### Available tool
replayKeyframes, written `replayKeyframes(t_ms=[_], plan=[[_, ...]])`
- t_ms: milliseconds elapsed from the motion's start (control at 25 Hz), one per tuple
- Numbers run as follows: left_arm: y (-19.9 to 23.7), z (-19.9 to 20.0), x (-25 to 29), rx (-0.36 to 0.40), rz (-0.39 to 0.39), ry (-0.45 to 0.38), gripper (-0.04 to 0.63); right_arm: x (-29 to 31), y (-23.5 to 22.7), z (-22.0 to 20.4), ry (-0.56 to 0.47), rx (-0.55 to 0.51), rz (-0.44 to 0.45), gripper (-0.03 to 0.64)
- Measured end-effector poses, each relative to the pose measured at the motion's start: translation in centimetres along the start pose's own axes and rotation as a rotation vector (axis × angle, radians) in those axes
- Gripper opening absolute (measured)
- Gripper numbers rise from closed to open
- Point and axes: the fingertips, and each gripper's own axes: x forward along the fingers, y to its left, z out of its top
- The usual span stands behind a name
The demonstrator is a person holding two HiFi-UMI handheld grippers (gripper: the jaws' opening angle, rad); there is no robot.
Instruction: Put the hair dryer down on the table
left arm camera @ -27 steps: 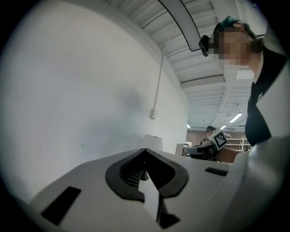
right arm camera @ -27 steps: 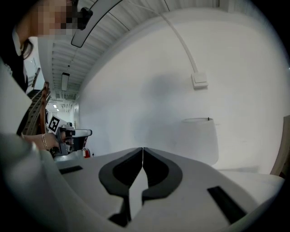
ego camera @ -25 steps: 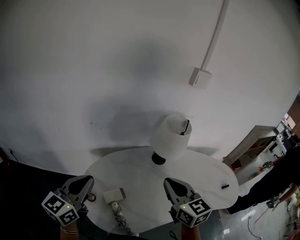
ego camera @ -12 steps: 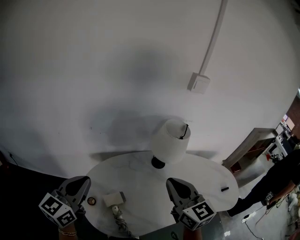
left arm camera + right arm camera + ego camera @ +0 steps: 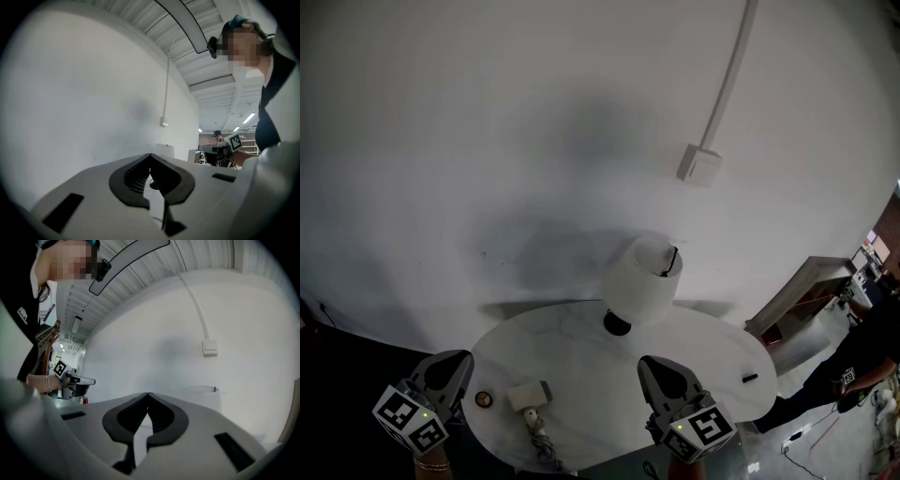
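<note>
The hair dryer [image 5: 528,396], a pale boxy body with a coiled cord [image 5: 540,433], lies on the round white table [image 5: 581,361] near its front left edge. My left gripper [image 5: 456,363] hovers over the table's left rim, just left of the dryer and apart from it. Its jaws are shut with nothing between them, as the left gripper view [image 5: 150,155] confirms. My right gripper [image 5: 658,367] hangs over the front right of the table, also shut and empty [image 5: 148,393]. Neither gripper view shows the dryer.
A lamp with a white shade [image 5: 639,279] stands at the table's back middle. A small round brown thing [image 5: 484,399] lies left of the dryer, and a short black item [image 5: 750,378] sits near the right rim. A white wall rises behind; another person [image 5: 862,352] stands at far right.
My left gripper has drawn back, left and down, away from the dryer. The right gripper shifted slightly right. The dryer stays where it lay on the table.
</note>
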Motion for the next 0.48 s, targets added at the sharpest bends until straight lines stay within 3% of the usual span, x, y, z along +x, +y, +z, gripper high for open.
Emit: replayKeyframes(t_ms=[480], plan=[[1.9,-0.3,-1.8,0.012,0.077,0.019,0.017,-0.5,-0.1,0.8,-0.06,0.035,-0.014,0.018]])
